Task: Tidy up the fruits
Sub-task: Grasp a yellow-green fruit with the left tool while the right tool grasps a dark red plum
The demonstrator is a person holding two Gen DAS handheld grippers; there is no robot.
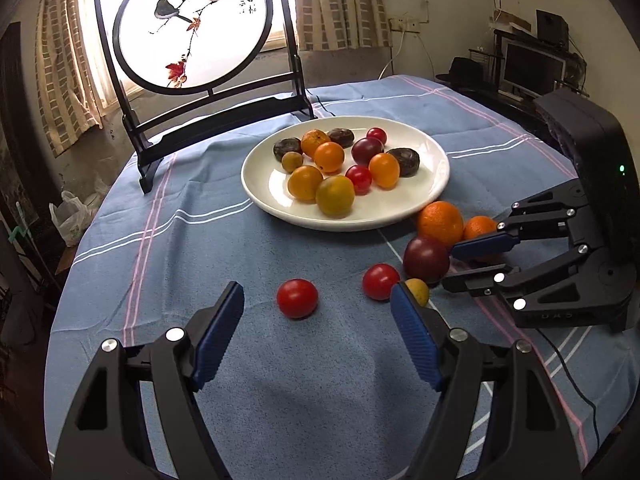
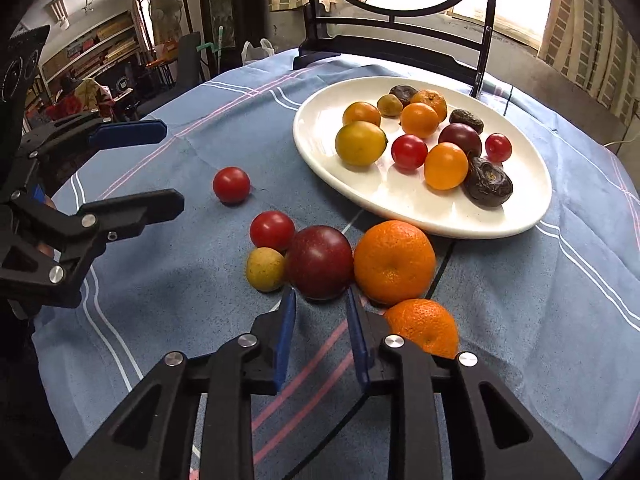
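A white plate [image 1: 434, 168] [image 2: 520, 216] holds several fruits. Loose on the blue cloth lie a red tomato [image 1: 297, 298] [image 2: 231, 184], a second tomato [image 1: 380, 281] [image 2: 272, 230], a small yellow fruit [image 1: 419, 289] [image 2: 265, 269], a dark red plum [image 1: 426, 259] [image 2: 319, 262], a large orange [image 1: 440, 223] [image 2: 394, 262] and a smaller orange [image 1: 478, 227] [image 2: 424, 326]. My left gripper [image 1: 318, 312] [image 2: 172, 164] is open and empty, just short of the first tomato. My right gripper [image 2: 320, 300] [image 1: 452, 264] is open, its fingertips either side of the plum's near edge.
A dark framed round screen with painted birds [image 1: 192, 24] stands behind the plate at the table's far edge. A black cable [image 1: 576, 380] runs over the cloth at the right. Room clutter lies beyond the round table.
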